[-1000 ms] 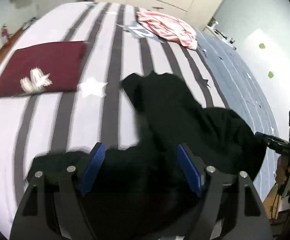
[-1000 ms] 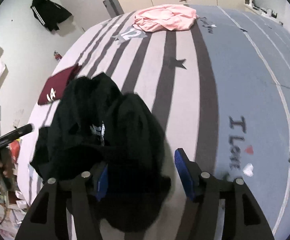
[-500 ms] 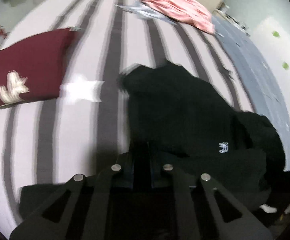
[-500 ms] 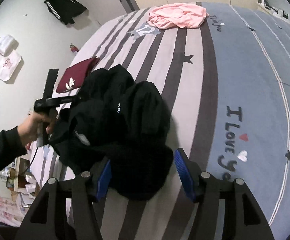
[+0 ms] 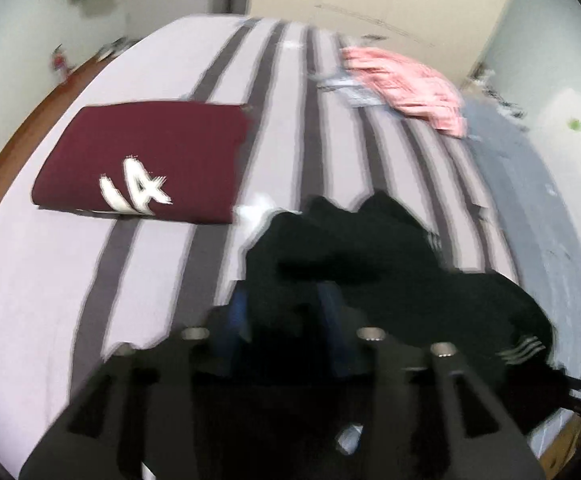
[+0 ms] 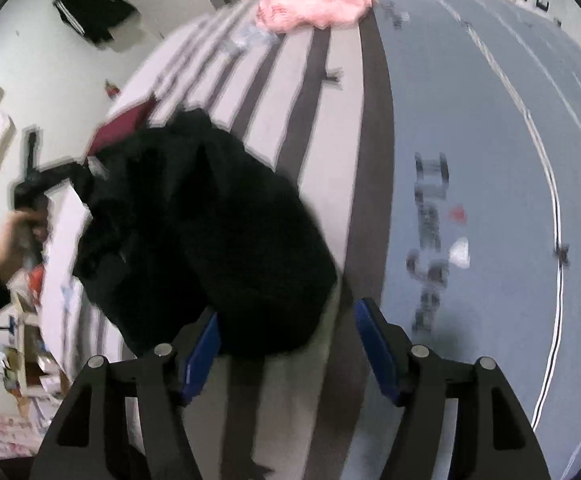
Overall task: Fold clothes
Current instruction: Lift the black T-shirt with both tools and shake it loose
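A crumpled black garment [image 6: 206, 236] was seen heaped on the striped part of the bed [image 6: 330, 128], its long axis running roughly along the bed's stripes, from the near edge toward the far end where the pink garment [image 6: 314, 6] lay. One corner of the black garment was gathered between the blue pads of the left hand-held gripper [image 5: 286, 316], whose fingers were drawn close together and pinching the cloth; in the right wrist view this gripper [image 6: 36, 184] was seen held in a person's hand [image 6: 18, 236] at the bed's left edge. The right hand-held gripper [image 6: 286, 344] was held spread, its pads apart, with the near hem of the black garment lying between them and not pinched. A folded maroon garment [image 5: 146, 160] with white lettering was laid flat on the bed, to the left of the black garment and apart from it. A dark jacket [image 6: 90, 12] was hung on the wall beyond the bed. Both views were blurred.
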`<state>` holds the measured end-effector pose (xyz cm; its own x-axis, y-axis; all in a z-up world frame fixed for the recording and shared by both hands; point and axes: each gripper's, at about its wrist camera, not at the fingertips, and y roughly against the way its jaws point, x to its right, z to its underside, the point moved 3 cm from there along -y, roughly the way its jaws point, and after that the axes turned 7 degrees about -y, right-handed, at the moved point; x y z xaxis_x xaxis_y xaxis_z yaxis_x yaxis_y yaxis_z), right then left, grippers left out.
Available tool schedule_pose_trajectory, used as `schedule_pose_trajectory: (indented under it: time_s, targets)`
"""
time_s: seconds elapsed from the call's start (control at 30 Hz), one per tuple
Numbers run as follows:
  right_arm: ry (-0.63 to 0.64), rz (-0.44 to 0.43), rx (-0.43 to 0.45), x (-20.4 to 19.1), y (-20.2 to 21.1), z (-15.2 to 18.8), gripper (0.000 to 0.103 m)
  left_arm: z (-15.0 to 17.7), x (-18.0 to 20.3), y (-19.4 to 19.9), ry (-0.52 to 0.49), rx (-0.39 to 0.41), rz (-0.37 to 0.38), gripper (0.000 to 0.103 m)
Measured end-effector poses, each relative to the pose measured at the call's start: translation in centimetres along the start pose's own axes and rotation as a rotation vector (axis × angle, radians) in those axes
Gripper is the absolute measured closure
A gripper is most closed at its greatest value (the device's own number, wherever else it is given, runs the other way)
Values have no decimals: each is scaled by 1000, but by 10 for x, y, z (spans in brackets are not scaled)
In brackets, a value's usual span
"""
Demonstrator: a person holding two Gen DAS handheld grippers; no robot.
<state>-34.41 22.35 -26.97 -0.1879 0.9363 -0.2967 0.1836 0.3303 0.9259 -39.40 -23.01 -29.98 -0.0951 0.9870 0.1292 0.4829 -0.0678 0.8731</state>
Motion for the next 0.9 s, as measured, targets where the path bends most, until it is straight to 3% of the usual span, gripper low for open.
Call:
schedule_pose_trajectory:
  time_s: [0.07, 0.13, 0.2, 0.27, 0.4, 0.57, 0.67, 0.8, 0.9]
  targets:
    - [-9, 12, -35, 4, -8, 19, 40, 13, 17, 9, -31, 1, 42, 40]
    - [-12, 15, -45, 4, -8, 34, 40, 26, 34, 17, -61, 2, 84, 40]
    - [-28, 5, -2, 3, 5, 36, 40, 39, 52, 26, -92, 3, 127, 40]
    - [-44, -10, 52, 2, 20, 32, 40, 51, 53, 12, -74, -56, 108, 40]
    - [-19, -18, 178, -6, 36, -14, 40, 44, 29, -4, 61, -55, 121, 40]
    - [71, -34, 213, -36, 4, -88, 40, 15, 7, -6, 113, 2, 100, 41]
    - [144, -65, 209, -61, -25, -130, 40, -5, 2, -7, 65, 48, 58, 63]
    - [228, -121, 179, -106, -69, -179, 40, -38, -21, -39, 52, 50, -20, 74]
    - [286, -143, 139, -141, -103, -203, 40, -52, -47, -40, 145, 79, -32, 76]
